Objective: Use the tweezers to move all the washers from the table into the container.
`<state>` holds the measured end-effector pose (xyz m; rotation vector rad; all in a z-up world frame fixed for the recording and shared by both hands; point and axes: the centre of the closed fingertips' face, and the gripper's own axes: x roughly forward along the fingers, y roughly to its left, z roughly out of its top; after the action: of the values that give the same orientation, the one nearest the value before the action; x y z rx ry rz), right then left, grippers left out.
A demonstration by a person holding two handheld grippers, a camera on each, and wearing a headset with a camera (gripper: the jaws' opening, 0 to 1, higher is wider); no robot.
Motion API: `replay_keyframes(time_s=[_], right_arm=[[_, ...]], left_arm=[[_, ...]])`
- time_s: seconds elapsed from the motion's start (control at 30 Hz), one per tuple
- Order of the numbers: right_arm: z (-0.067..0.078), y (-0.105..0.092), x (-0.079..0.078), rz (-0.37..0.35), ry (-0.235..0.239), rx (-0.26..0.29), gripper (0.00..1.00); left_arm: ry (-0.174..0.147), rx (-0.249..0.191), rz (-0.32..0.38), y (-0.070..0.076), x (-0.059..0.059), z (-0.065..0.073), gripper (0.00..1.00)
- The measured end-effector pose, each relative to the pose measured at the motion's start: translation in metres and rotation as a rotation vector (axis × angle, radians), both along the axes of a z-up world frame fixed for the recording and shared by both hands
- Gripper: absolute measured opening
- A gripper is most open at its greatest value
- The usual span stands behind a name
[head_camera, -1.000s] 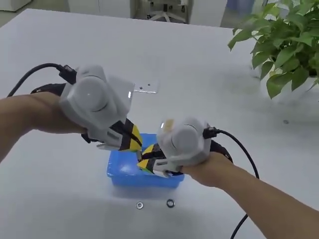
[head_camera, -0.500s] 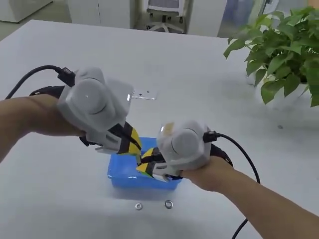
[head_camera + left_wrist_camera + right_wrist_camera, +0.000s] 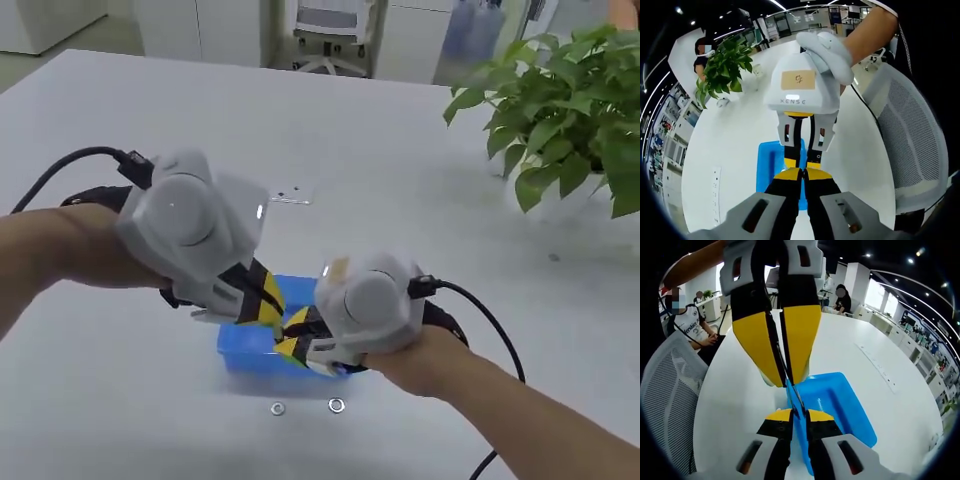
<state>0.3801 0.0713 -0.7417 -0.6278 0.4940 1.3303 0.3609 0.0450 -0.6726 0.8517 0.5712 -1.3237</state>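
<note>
Right now L hand-held gripper [image 3: 801,172] and R hand-held gripper [image 3: 792,414] meet tip to tip over blue container [image 3: 235,352], both pinched shut on thin tweezers [image 3: 785,365] btwn them; 2 washers [image 3: 277,408] [image 3: 336,405] lie on counter [image 3: 400,180] just beside it

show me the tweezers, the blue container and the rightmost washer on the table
tweezers [image 3: 791,387], right gripper view, on the thin blades just above the lower jaws.
blue container [image 3: 243,360], head view, on its front wall.
rightmost washer [image 3: 336,405], head view, on the metal ring.
</note>
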Motion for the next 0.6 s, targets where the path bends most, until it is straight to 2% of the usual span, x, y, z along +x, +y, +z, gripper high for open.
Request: replay_keyframes(time_s=[0.27, 0.6], right_arm=[[0.007, -0.001, 0.000, -0.003, -0.012, 0.009, 0.11], [0.012, 0.000, -0.012, 0.001, -0.018, 0.020, 0.11]], left_arm=[[-0.018, -0.002, 0.000, -0.001, 0.002, 0.007, 0.06], [-0.023, 0.000, -0.002, 0.000, -0.008, 0.013, 0.06]])
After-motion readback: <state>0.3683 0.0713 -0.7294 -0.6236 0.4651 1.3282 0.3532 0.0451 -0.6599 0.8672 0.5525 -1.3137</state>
